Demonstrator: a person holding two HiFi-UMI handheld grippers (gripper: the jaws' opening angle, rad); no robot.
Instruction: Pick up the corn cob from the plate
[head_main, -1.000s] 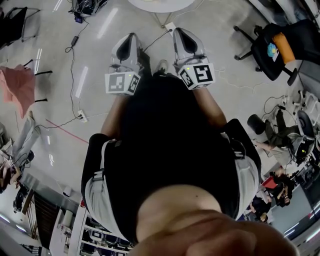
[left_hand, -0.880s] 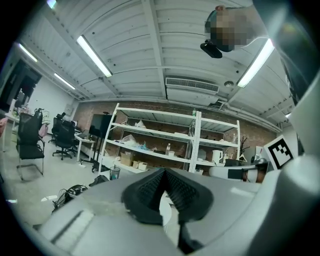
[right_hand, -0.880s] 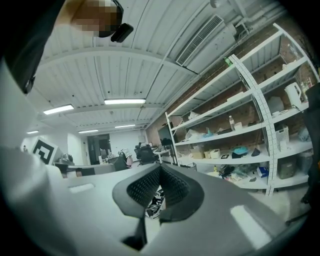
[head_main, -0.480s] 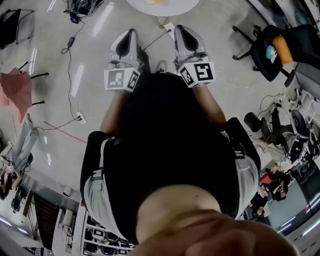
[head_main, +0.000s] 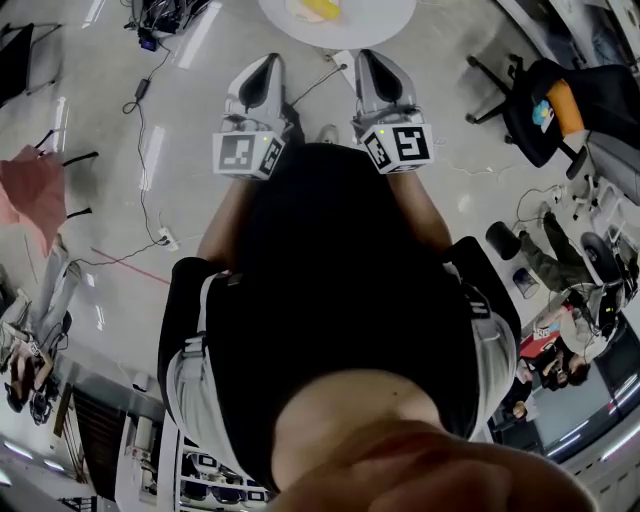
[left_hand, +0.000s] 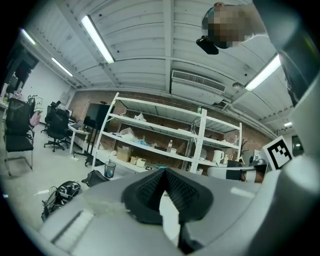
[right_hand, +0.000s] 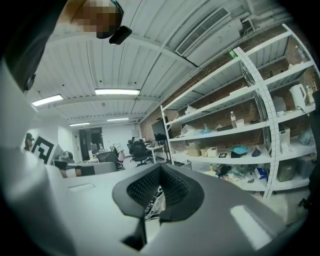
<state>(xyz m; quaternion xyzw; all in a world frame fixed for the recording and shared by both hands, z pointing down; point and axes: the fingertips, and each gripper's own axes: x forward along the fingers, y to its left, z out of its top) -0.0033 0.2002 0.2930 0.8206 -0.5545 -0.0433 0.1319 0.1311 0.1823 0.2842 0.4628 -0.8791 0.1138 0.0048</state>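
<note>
**A:** What is different now from a second before?

**B:** The whole head view slides forward over the floor. A second ago the round white tabletop was only a thin edge at the top. Now a wider part of it shows. I judge that the person is walking toward it.

**A:** And the two tools?

**B:** The left hand-held gripper and the right hand-held gripper keep their places side by side in front of the body, pointing ahead. Both are clenched. The pads meet at the tips and nothing is between them. Their own views show only the shelves and the ceiling, far behind the jaws.

**A:** What does this mean for the task?

**B:** It is still only the approach. The corn cob lies on the tabletop, beyond both hand-held grippers and well apart from them. One of them must open before any grasp is possible.

**A:** What can you not see well?

**B:** Most of the tabletop is cut off by the upper edge of the head view. The plate I take to be the pale patch beside the yellow, but I cannot trace its rim. The corn cob is also cut, and only a yellow piece shows, so I cannot tell which way it lies. Neither gripper view shows the tabletop at all.
</note>
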